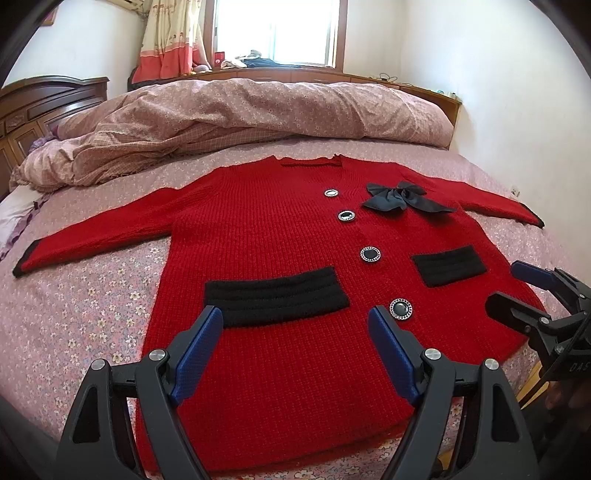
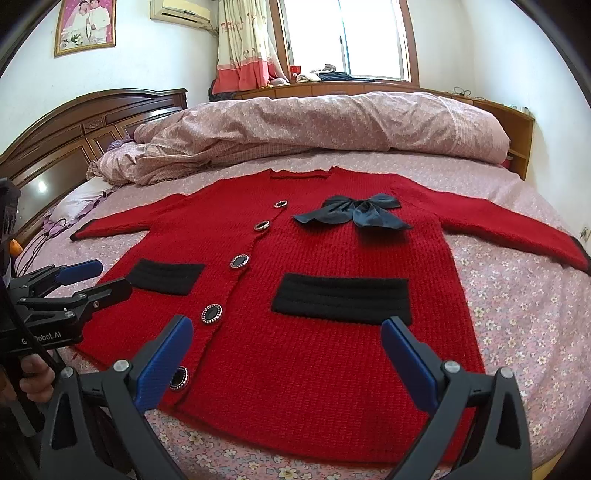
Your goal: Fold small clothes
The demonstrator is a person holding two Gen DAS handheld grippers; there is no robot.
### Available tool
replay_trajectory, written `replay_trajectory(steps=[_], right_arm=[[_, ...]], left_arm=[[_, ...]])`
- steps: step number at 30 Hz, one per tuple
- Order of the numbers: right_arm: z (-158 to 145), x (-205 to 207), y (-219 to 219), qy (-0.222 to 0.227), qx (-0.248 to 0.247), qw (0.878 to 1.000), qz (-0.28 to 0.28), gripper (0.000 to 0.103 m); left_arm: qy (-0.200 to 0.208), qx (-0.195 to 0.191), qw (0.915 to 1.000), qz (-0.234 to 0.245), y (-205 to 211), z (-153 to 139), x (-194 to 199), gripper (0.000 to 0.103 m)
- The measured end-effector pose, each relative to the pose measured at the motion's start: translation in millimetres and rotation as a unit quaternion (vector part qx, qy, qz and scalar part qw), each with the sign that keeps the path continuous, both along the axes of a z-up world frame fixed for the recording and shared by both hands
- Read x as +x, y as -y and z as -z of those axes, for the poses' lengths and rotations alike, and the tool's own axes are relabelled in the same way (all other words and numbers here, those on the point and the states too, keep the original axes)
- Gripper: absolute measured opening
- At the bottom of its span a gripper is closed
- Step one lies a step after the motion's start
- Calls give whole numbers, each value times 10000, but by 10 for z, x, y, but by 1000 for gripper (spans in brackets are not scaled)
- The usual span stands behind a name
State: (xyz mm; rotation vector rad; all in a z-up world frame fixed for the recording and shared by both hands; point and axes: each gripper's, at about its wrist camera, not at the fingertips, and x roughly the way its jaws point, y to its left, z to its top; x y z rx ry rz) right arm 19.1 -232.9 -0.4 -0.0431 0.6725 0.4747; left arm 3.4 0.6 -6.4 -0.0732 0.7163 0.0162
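The cardigan [image 1: 280,236] is spread flat on the bed [image 1: 92,306], sleeves stretched left and right; a quilt [image 1: 229,110] is heaped behind it, before the window [image 1: 277,29]

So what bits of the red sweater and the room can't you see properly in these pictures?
- Red sweater hem, left wrist view: the left gripper covers parts of it.
- Lowest button, right wrist view: partly behind a pad of the right gripper.
- Sweater's back: face down on the bedsheet, both views.
- Things on the windowsill: too small to name.
- Framed picture, right wrist view: too small for any detail.
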Motion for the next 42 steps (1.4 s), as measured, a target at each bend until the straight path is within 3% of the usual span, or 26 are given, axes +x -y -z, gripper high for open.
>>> replay_trajectory(steps=[11,16,20,23,26,29,34,39,41,42], right_arm=[[-8,2,-41,-33,-26,10000,-45,103],[-106,106,-192,-73,225,9996,-178,103],[-210,328,-448,54,227,9992,-331,103],[-291,525,-610,158,243,9989,-357,103],[-371,710,-704,265,311,9986,-335,103],[-451,869,-755,300,509,9977,-328,103],[-477,1131,-845,268,695,9968,-291,103],[-443,1420,-970,145,723,9969,-268,103],[-423,1506,-999,97,733,9970,-237,103],[-415,1537,-1009,62,765,9968,-214,103]], left_arm=[[-41,38,10000,-23,-46,12,8,77],[76,168,9993,-324,-228,-58,61,77],[-84,-377,9975,-598,-664,-133,203,77],[-268,-975,9906,-923,-1193,-130,295,77],[-247,-1310,9798,-1491,-1820,-129,308,77],[-348,-1561,9601,-2295,-2561,-70,275,77],[-497,-1905,9078,-3705,-3660,199,138,77],[-416,-2876,8670,-4049,-4243,502,41,77],[-203,-3089,8574,-4112,-4401,594,-3,77],[-130,-3088,8569,-4126,-4457,600,6,77]])
